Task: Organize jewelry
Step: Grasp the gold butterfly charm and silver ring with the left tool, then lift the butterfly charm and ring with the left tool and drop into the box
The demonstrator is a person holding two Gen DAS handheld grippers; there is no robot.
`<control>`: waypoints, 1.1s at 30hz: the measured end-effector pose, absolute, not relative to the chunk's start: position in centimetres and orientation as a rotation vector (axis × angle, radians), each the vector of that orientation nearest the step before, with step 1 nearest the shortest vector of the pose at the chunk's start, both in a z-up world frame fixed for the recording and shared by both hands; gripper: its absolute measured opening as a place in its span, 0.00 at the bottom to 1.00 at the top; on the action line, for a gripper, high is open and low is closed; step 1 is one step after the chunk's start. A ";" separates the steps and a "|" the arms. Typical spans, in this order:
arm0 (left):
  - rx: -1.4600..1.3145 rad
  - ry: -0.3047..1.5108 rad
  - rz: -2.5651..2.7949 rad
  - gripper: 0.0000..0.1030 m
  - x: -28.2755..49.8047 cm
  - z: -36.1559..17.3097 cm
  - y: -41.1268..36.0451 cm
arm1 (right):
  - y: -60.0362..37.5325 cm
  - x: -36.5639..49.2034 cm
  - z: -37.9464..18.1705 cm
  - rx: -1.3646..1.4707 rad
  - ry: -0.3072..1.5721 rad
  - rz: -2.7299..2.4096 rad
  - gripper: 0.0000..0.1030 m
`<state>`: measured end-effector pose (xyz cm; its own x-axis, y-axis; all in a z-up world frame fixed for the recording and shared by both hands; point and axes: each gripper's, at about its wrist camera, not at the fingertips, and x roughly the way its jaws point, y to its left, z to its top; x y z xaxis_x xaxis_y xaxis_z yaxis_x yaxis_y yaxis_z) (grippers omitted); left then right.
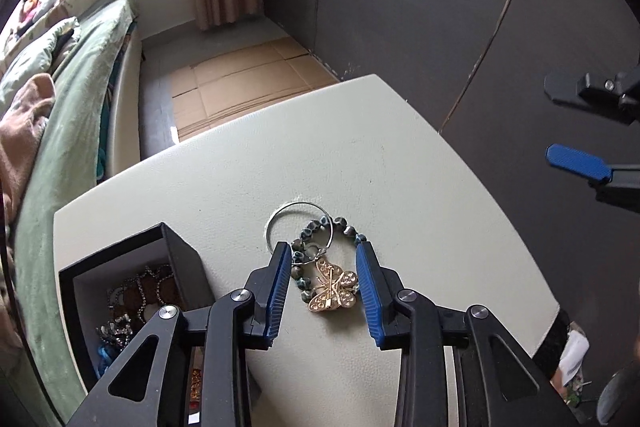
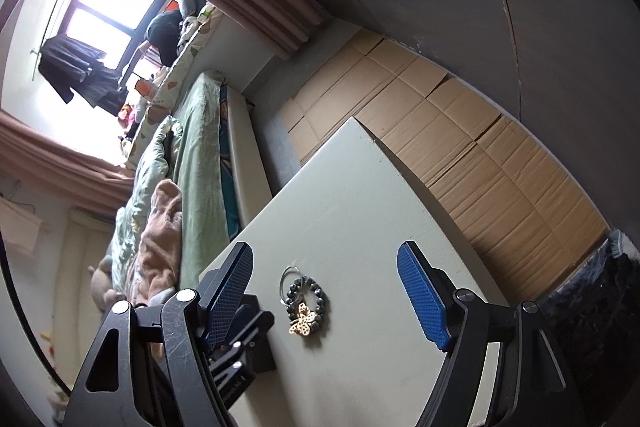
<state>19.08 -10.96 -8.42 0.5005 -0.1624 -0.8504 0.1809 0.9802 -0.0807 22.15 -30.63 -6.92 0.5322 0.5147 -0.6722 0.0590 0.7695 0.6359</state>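
**Two grippers spread over the jewelry**

Both blue-padded fingers [image 1: 280,287] of the left gripper [image 1: 324,291] are standing apart, flanking a gold rhinestone butterfly pendant [image 1: 332,289], dark beaded bracelet [image 1: 320,231] and silver ring [image 1: 298,225] mid-desk [image 1: 400,167]. Beside its left edge, a black open jewelry box [image 1: 132,267] is sitting. Farther off, the right gripper [image 2: 326,291] is hovering wide open.

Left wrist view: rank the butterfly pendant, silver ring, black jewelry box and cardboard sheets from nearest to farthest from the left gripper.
1. Butterfly pendant, between the left gripper's fingers.
2. Silver ring, just past the fingertips.
3. Black jewelry box, off to the left.
4. Cardboard sheets, on the floor beyond the table.
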 end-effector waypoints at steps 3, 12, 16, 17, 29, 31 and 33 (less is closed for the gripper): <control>0.024 1.051 -0.212 0.34 19.7 -9.2 -11.2 | -31.3 22.4 -7.2 0.678 0.991 0.290 0.73; 0.063 1.107 -0.189 0.26 21.5 -11.2 -12.4 | -32.8 23.0 -7.7 0.713 0.993 0.266 0.73; 0.064 1.113 -0.180 0.19 21.9 -11.7 -12.5 | -32.8 23.1 -7.7 0.718 0.994 0.267 0.73; 0.057 1.126 -0.171 0.12 22.0 -11.9 -12.3 | -32.8 23.2 -7.7 0.717 0.994 0.267 0.73; -0.117 1.031 -0.171 0.02 20.8 -8.7 -9.4 | -29.6 23.0 -8.0 0.629 1.039 0.312 0.73; -0.150 1.011 -0.173 0.02 20.3 -8.0 -8.7 | -29.0 22.8 -8.3 0.629 1.046 0.313 0.73; -0.180 0.987 -0.177 0.02 19.7 -7.2 -8.1 | -28.5 22.8 -8.7 0.615 1.056 0.315 0.73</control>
<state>19.69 -8.13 -7.22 0.5392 -0.2298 -0.8102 0.0667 0.9707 -0.2310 22.78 -28.49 -8.70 0.4693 0.5220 -0.7123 0.0460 0.7911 0.6100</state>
